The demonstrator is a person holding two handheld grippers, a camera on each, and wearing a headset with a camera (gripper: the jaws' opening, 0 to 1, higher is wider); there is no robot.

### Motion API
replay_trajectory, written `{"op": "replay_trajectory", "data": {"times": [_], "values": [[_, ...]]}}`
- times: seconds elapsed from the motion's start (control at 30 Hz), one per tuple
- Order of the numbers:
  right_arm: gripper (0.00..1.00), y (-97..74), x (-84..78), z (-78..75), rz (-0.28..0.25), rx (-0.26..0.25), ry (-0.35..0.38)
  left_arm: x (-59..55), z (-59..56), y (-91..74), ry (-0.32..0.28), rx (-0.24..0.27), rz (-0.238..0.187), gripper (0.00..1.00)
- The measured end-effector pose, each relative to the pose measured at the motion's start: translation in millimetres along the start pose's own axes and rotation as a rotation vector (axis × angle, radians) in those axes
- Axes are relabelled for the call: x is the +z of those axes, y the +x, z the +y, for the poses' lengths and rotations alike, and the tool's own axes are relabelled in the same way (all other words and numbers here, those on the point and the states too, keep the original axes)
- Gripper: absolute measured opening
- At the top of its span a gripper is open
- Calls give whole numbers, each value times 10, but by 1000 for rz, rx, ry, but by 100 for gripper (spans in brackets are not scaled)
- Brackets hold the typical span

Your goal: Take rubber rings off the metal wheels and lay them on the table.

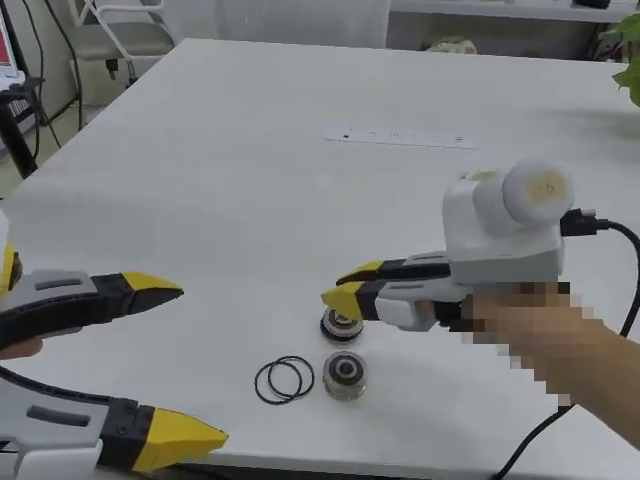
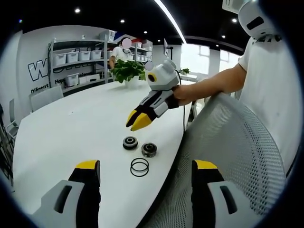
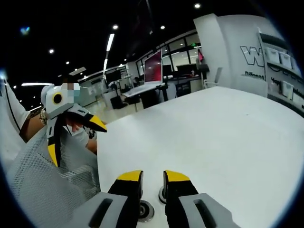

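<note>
Clearly, in head view, rubber rings beside near wheel.

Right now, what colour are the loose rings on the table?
Black rings, clearest in the head view.

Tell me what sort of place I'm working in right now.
Probably an open-plan lab or workshop office, indoors. There is a long white table, shelving stacked with storage bins, and a monitor further back under recessed ceiling lights.
</note>
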State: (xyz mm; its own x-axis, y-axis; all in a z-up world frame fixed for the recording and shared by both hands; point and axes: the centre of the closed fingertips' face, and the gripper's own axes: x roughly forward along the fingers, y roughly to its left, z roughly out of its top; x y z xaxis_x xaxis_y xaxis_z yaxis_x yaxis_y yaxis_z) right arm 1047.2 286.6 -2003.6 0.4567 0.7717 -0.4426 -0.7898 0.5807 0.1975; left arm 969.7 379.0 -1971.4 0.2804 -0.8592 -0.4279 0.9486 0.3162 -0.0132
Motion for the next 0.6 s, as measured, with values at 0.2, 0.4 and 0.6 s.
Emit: {"op": "replay_trajectory", "data": {"times": [0.2,0.4,0.6], "values": [[18,-123,248,-49,-76,-16,33,75,64,-24,3,12,-22,78],[23,-211,538,-114,-124,-54,-18,230,145,-58,47,17,-29,79],[26,-224,705,-118,-111,-33,-46,377,265,-58,109,22,-16,80]]}}
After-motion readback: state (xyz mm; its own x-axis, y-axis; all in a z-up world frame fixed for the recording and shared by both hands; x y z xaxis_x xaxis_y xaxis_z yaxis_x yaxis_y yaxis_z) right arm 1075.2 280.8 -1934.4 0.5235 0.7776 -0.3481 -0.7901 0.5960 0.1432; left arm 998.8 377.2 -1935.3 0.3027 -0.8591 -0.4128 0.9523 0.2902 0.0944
